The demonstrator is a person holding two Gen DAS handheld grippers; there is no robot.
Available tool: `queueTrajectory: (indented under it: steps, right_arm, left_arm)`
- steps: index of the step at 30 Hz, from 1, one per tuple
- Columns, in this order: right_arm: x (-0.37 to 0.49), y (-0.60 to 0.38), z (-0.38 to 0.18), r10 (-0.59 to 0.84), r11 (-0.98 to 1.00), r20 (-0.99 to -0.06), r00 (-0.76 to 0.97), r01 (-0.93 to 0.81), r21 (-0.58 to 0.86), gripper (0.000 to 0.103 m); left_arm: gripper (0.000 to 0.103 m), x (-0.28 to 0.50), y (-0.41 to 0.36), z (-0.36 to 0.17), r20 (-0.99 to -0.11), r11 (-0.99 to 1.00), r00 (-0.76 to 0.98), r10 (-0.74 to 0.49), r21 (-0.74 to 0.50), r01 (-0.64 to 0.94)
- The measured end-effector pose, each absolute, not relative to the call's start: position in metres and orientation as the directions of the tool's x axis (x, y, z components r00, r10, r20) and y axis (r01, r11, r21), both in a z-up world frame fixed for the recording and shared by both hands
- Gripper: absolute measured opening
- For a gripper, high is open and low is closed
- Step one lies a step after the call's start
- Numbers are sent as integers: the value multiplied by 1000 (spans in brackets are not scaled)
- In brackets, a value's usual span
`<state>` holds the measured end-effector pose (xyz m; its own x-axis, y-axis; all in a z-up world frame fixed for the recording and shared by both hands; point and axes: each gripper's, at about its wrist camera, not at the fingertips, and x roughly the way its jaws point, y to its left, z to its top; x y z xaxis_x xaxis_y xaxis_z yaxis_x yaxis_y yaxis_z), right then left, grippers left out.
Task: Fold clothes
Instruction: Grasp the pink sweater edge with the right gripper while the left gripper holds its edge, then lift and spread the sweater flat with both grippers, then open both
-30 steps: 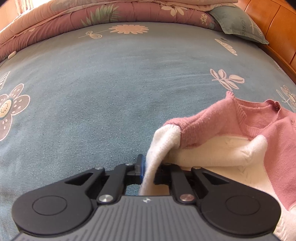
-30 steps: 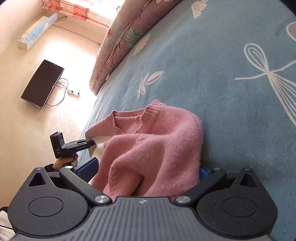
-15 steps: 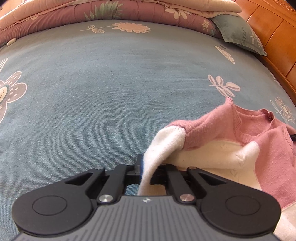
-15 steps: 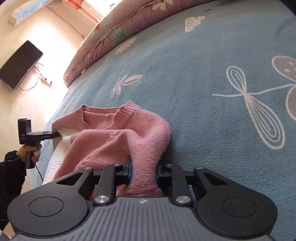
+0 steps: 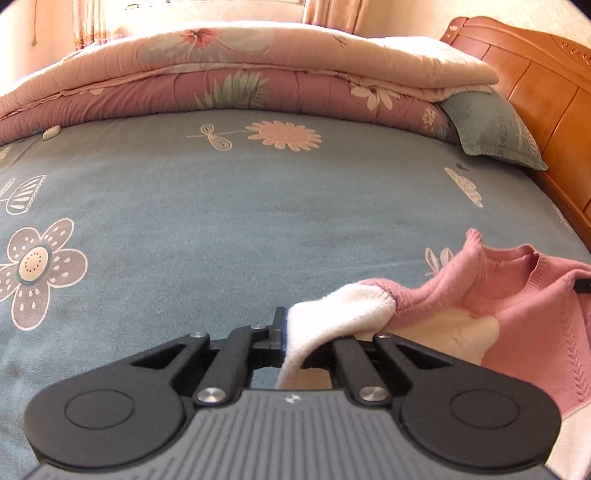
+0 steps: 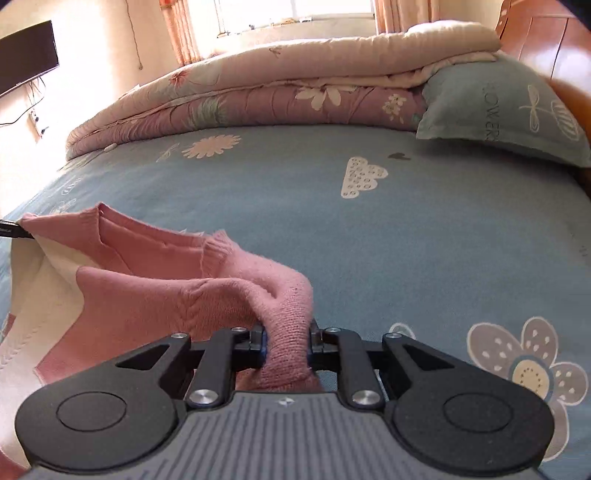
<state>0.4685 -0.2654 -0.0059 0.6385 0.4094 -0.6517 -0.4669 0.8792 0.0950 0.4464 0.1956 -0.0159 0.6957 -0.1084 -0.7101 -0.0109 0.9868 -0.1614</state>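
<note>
The pink-and-white sweater (image 6: 155, 291) hangs stretched sideways between both hands above the bed (image 5: 258, 221): left gripper (image 5: 295, 336) pinches its white shoulder, right gripper (image 6: 286, 341) has just clamped its pink one, neckline facing away.

This is a bedroom in a home. A wide bed fills both views, covered by a blue-grey sheet (image 5: 258, 206) printed with flowers and clouds. Along its far edge lies a folded floral quilt (image 5: 236, 85), pink and cream, with a blue-grey pillow (image 6: 506, 110) at the right end against an orange wooden headboard (image 5: 535, 77). In the right wrist view a sunlit window with striped curtains (image 6: 181, 33) sits at top centre, and a dark flat television (image 6: 26, 55) hangs on the wall, upper left.
</note>
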Motion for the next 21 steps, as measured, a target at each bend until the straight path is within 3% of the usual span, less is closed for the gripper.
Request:
queueTrajectory:
  steps: [2,7,14,15,19,21]
  right_arm:
    - [472,-268,-10,388,895,-634,669,-437,86,21]
    - [505,-259,-53,355,906,-738,573,-407,119,22]
    - [544,-248,-59,358,911,-737,573,-387,141,23]
    - [549,-246,-62,353,914,-744,568,-379,145,24]
    - [549,-237,-73,302,925,-760,575,-370,88,40]
    - [543,-243,-67,298,929,-746,596,-362,82,44]
  left_arm:
    - [2,451,203,-19,-712,981,693,-116,-191,-33]
    - [3,475,207,-62,-803,978,585,-112,-195,-80]
    - [3,502,213,-78,-812,958,563,-155,-263,-116]
    - [7,505,214,-81,-818,954,551,-166,-275,-120]
    - [13,499,214,-82,-817,959,554,-160,-262,-109]
    - [20,489,210,-74,-811,975,570,-131,-210,-75]
